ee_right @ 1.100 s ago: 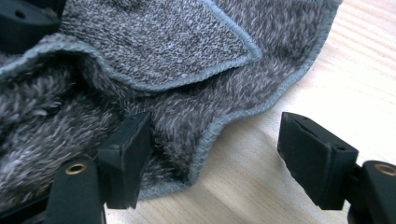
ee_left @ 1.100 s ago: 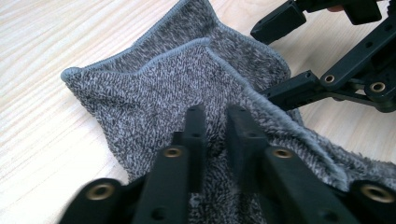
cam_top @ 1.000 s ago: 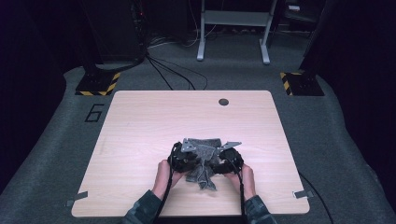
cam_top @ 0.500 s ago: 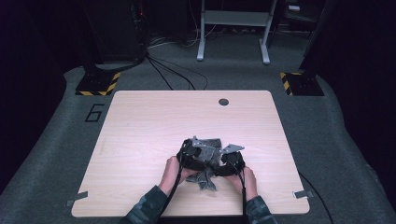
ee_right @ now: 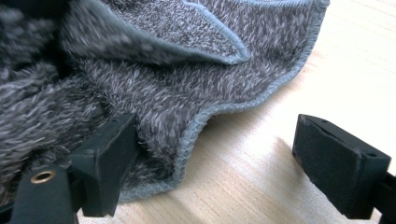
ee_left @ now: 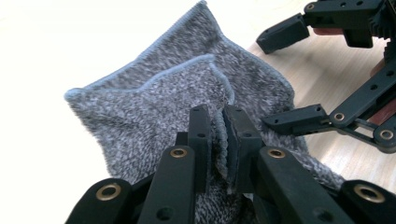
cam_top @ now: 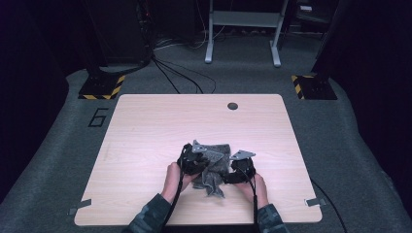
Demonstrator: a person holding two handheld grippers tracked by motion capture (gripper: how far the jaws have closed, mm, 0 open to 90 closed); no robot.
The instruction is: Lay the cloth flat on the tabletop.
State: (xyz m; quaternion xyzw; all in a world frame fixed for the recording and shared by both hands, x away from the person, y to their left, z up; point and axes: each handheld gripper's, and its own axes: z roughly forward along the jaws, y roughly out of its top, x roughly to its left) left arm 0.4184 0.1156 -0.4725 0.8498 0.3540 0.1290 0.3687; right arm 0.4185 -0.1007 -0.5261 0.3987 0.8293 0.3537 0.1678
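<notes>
two grippers work a grey cloth (cam_top: 214, 167) that lies crumpled on the table (cam_top: 145, 131), near its front edge. left gripper (ee_left: 218, 140) sits on the cloth's left side, its jaws have just been closing and now pinch a fold of cloth between them. right gripper (ee_right: 219, 163) is at the cloth's right side, jaws spread wide and just opened further, one jaw against the cloth's hem, the other over bare wood

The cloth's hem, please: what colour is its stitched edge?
Light blue-grey, against the mottled grey cloth; clearest in the right gripper view.
</notes>
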